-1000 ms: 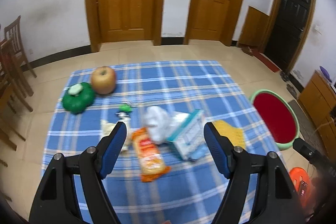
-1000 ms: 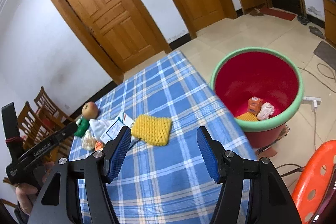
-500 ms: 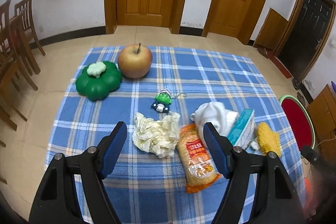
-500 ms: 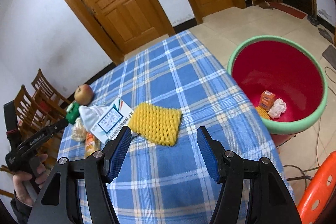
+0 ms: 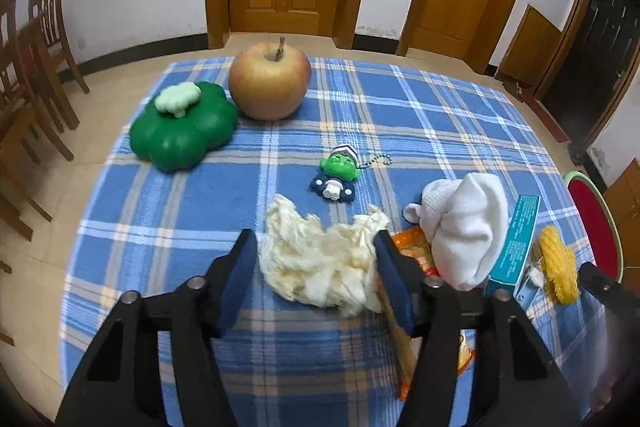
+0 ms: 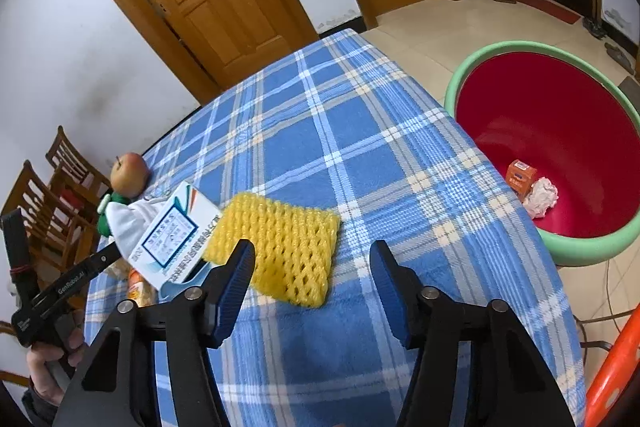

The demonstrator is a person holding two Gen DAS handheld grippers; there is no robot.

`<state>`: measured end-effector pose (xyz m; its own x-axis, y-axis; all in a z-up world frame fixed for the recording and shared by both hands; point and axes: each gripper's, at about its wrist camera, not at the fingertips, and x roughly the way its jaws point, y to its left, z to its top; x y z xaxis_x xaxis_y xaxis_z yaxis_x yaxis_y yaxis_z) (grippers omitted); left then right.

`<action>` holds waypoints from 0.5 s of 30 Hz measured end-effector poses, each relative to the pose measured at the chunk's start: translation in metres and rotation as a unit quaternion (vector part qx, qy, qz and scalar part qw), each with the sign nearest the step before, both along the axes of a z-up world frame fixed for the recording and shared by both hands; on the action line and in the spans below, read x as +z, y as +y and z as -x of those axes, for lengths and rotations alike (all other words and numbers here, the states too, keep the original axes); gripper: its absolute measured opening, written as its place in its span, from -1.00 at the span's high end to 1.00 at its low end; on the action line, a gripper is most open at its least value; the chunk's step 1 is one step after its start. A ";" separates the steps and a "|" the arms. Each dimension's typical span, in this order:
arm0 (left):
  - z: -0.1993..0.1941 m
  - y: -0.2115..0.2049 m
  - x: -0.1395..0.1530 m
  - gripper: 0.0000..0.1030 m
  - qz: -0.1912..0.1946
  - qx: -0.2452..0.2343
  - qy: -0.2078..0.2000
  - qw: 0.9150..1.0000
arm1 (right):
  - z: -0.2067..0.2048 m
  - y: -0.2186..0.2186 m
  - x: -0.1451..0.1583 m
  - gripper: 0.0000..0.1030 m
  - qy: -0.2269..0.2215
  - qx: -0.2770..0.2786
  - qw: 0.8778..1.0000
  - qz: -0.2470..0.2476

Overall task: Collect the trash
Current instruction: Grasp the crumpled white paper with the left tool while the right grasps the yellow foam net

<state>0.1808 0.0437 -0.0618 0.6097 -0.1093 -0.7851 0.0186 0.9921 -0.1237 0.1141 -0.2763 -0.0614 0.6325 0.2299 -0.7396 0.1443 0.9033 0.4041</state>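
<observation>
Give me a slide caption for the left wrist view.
Left tool closing around crumpled tissue on the plaid tablecloth, apple behind.

On the surface (image 5: 192, 203), an apple (image 5: 270, 85) sits at the far side, with a clover-shaped toy (image 5: 183, 125) just beside it on the left. Nearer, toward the middle, lies a keychain figure (image 5: 337, 175). In front of that lies a crumpled tissue (image 5: 320, 259), between the fingers (image 5: 236, 281) of the left gripper (image 5: 316, 277). To the tissue's right come a snack packet (image 5: 414, 249), a cloth (image 5: 464, 227), a carton (image 5: 516, 247) and a foam net (image 5: 558, 269) in a row. The right gripper (image 6: 312, 281) hangs just in front of the foam net, whose near edge lies between its fingers. Off the surface's right edge stands a bin (image 6: 472, 75) on the floor, with a small box (image 6: 522, 177) and a paper wad (image 6: 541, 195) in it. Chairs (image 5: 36, 67) stand left of the surface.
</observation>
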 end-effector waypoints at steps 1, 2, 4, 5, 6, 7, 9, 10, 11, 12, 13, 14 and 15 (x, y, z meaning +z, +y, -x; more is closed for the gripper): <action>-0.001 -0.001 -0.002 -0.11 0.003 -0.003 0.000 1.000 | -0.001 0.000 -0.001 -0.09 0.001 -0.001 1.000 0.000; -0.001 -0.002 -0.003 -0.09 0.005 -0.005 0.001 1.000 | -0.002 0.000 -0.003 -0.01 0.002 -0.001 1.000 -0.002; -0.002 -0.004 -0.007 -0.04 0.002 -0.007 0.005 1.000 | -0.003 0.001 -0.006 0.07 0.001 -0.003 1.000 0.000; -0.003 -0.004 -0.009 -0.04 0.000 -0.006 0.005 1.000 | -0.003 0.001 -0.006 0.08 -0.001 -0.004 1.000 0.003; -0.003 -0.004 -0.012 -0.04 0.002 -0.004 0.005 1.000 | -0.004 0.002 -0.006 0.08 -0.003 -0.003 1.000 0.005; -0.003 -0.004 -0.013 -0.04 0.004 -0.002 0.006 1.000 | -0.004 0.003 -0.007 0.08 -0.005 -0.001 1.000 0.008; -0.003 -0.005 -0.012 -0.02 0.004 -0.001 0.004 1.000 | -0.004 0.007 -0.006 0.09 -0.009 -0.001 1.000 0.020; -0.003 -0.005 -0.012 0.03 0.004 -0.002 0.002 1.000 | -0.004 0.009 -0.006 0.09 -0.010 0.000 1.000 0.027; -0.002 -0.004 -0.010 0.09 0.004 -0.003 -0.002 1.000 | -0.004 0.010 -0.006 0.09 -0.010 0.002 0.999 0.030; -0.001 -0.003 -0.009 0.12 0.006 -0.003 -0.005 1.000 | -0.004 0.012 -0.006 0.13 -0.011 0.003 0.999 0.034; -0.001 -0.002 -0.008 0.17 0.009 -0.002 -0.006 1.000 | -0.004 0.014 -0.006 0.16 -0.011 0.005 0.999 0.036; 0.000 0.000 -0.006 0.22 0.015 -0.002 -0.007 1.000 | -0.004 0.016 -0.006 0.25 -0.010 0.010 0.999 0.038; 0.001 0.002 -0.005 0.25 0.019 -0.001 -0.007 1.000 | -0.004 0.019 -0.007 0.35 -0.009 0.015 0.999 0.039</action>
